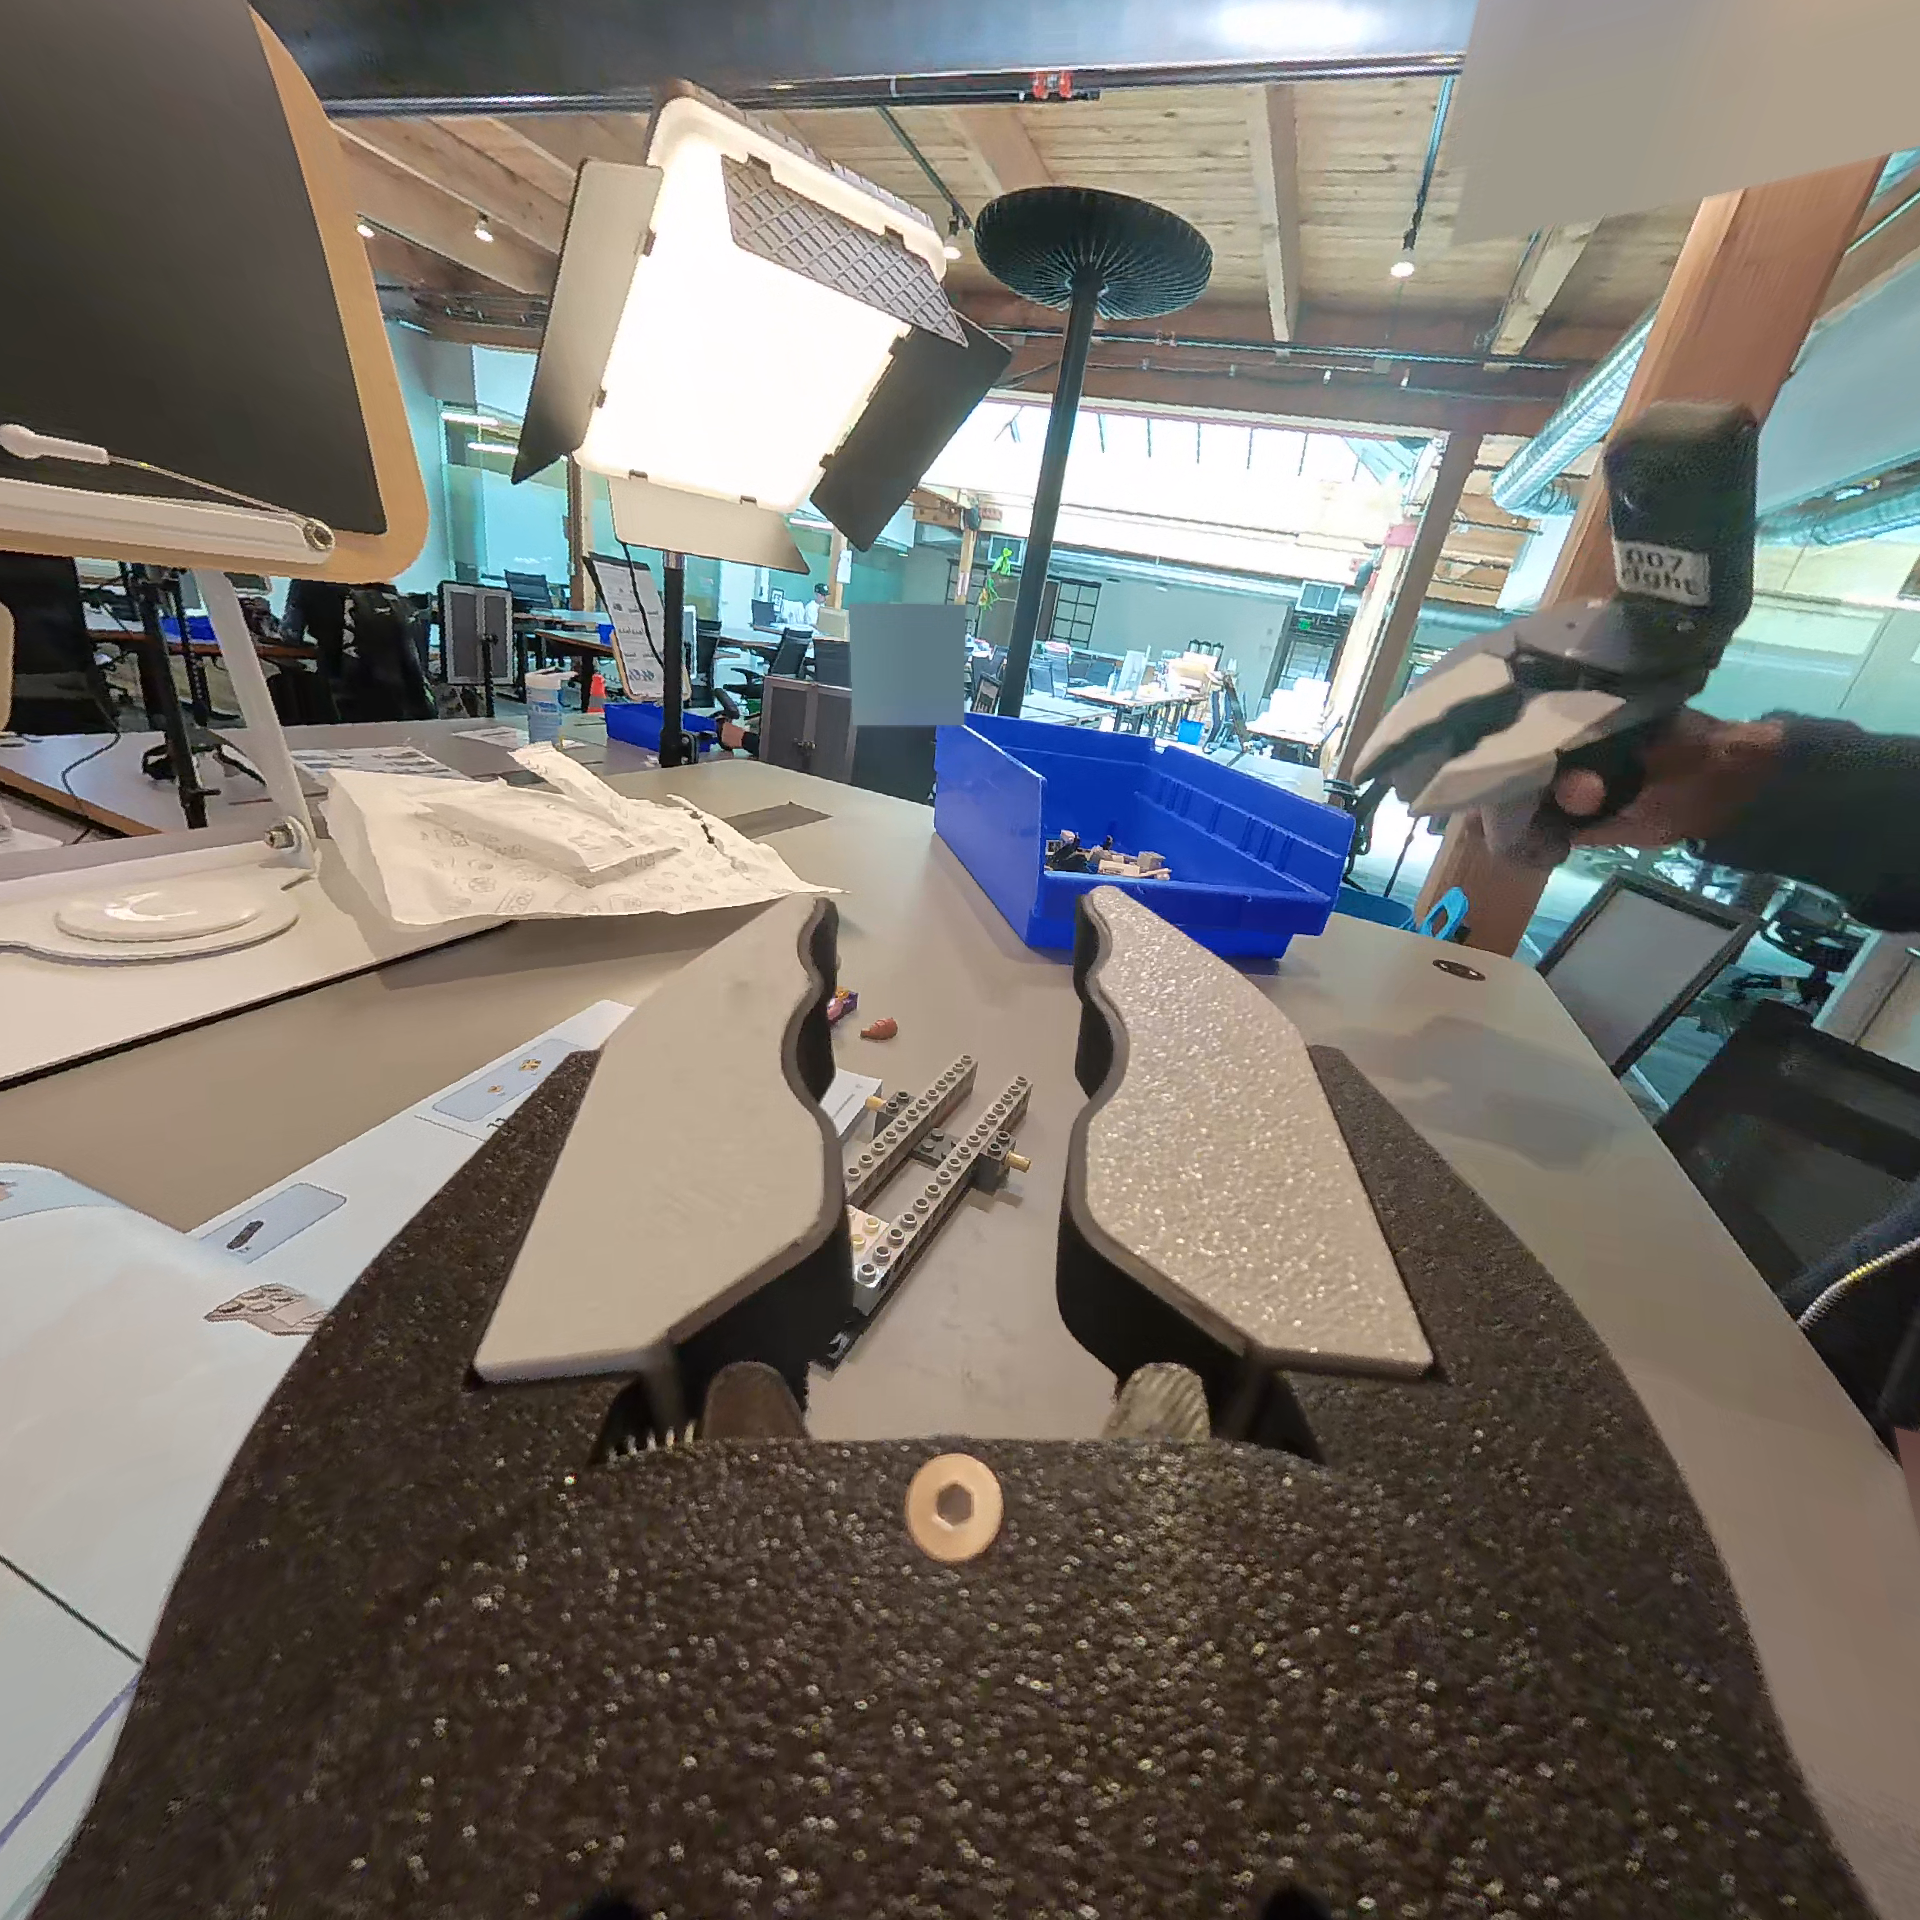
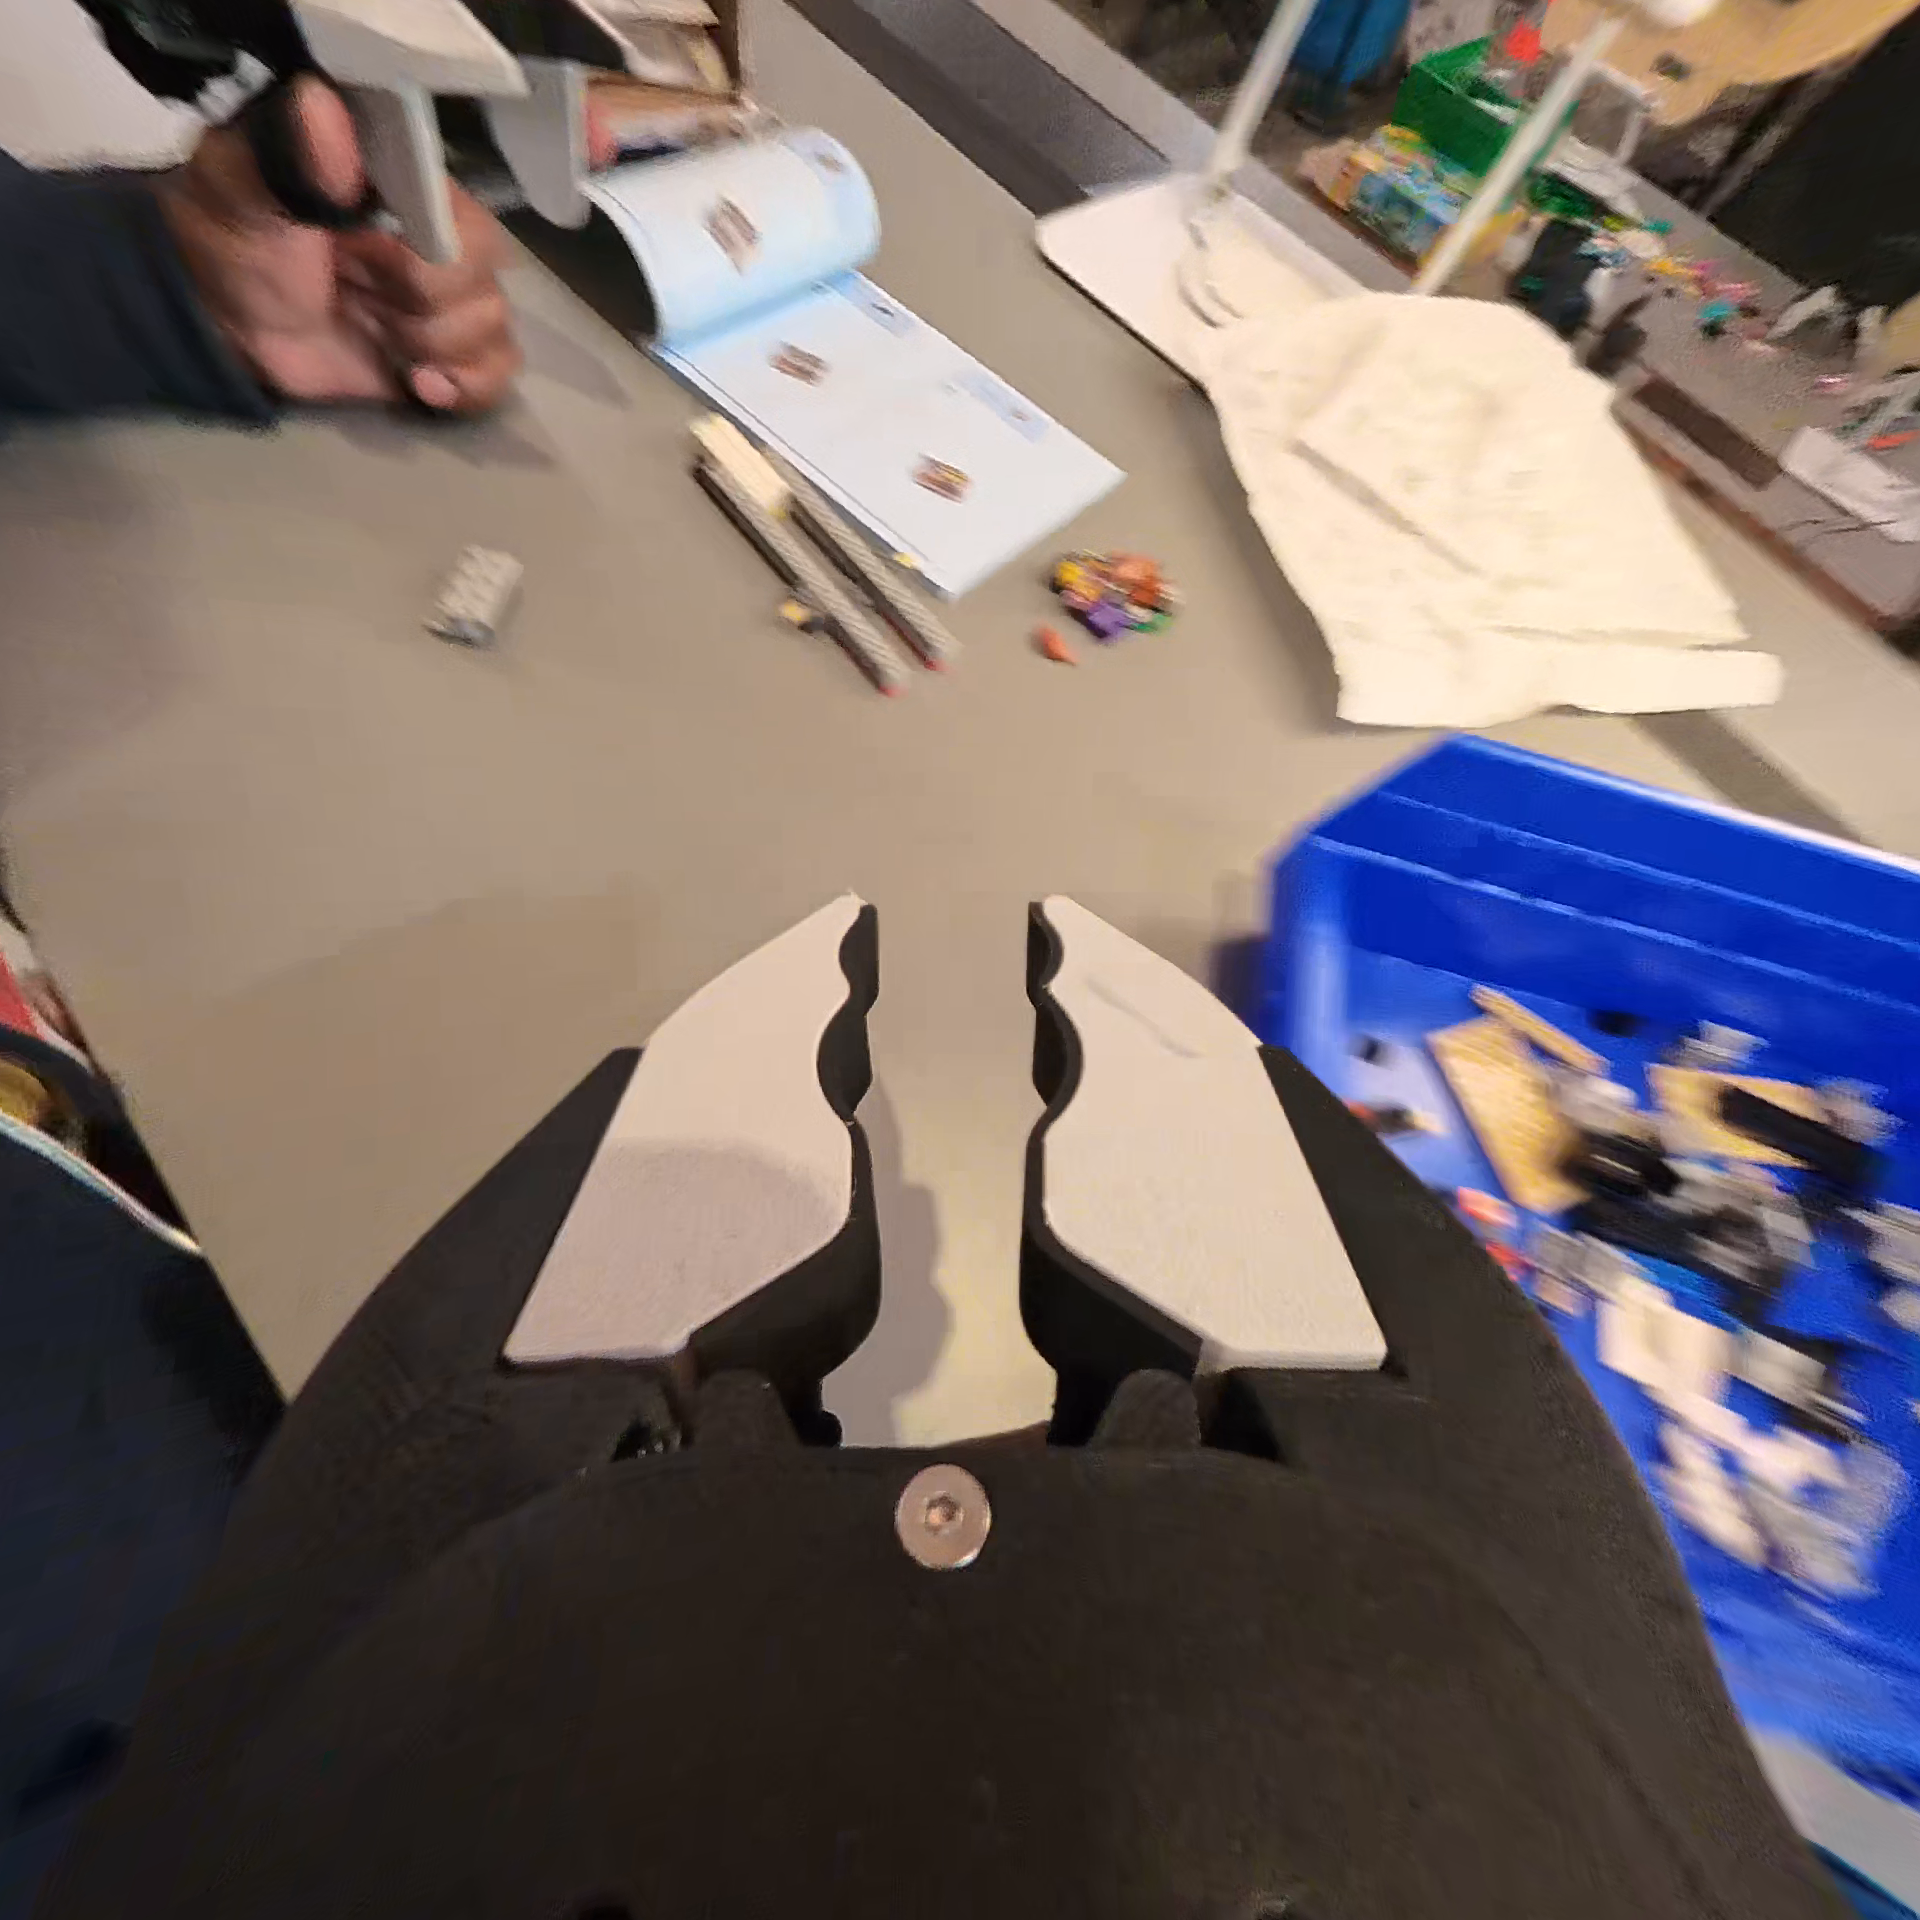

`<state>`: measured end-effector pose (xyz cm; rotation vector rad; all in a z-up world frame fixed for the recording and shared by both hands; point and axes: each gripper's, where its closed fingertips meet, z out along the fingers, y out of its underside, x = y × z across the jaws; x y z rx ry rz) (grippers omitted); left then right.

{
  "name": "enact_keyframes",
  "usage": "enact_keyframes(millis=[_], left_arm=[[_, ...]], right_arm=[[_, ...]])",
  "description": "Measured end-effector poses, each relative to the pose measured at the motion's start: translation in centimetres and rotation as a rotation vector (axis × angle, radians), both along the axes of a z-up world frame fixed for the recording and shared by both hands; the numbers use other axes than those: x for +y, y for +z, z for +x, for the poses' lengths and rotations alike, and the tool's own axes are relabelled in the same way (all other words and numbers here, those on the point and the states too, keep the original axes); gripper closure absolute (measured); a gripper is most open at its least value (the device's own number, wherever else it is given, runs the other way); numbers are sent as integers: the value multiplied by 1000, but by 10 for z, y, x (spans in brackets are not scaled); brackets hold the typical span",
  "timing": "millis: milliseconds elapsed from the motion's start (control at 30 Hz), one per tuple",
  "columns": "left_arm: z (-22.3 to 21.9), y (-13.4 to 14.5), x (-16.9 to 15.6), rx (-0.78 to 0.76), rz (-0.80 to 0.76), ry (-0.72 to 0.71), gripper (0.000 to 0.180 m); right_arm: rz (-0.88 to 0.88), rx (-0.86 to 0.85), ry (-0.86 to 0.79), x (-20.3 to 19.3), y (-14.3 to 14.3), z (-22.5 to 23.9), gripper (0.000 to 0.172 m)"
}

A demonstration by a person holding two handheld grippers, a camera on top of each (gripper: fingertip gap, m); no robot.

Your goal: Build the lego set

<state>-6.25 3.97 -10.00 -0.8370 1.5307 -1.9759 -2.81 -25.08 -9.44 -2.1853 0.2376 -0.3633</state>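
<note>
Blue bin (image 2: pixel 1558 894) of loose building bricks (image 2: pixel 1662 1195)

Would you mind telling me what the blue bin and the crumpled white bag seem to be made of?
The blue bin looks like moulded plastic: glossy, uniformly coloured walls with ribs. The white bag seems to be thin matte paper: it holds sharp creases and has a torn edge.
</note>
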Motion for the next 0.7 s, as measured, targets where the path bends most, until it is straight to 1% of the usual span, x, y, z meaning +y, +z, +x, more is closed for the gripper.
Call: enact_keyframes(millis=[100, 167, 267, 467, 700], left_arm=[[3, 1, 7, 10, -31, 38, 139], [6, 0, 11, 21, -45, 70, 140], [11, -3, 13, 47, -31, 107, 141], [19, -10, 12, 92, 30, 179, 142], [27, -20, 6, 153, 97, 187, 144]], right_arm=[[-112, -36, 19, -46, 18, 38, 145], [-186, -47, 43, -69, 20, 62, 144], [-266, -53, 80, -95, 15, 90, 145], [-273, -63, 103, -116, 0, 122, 145], [-280, -22, 135, -133, -10, 127, 146]])
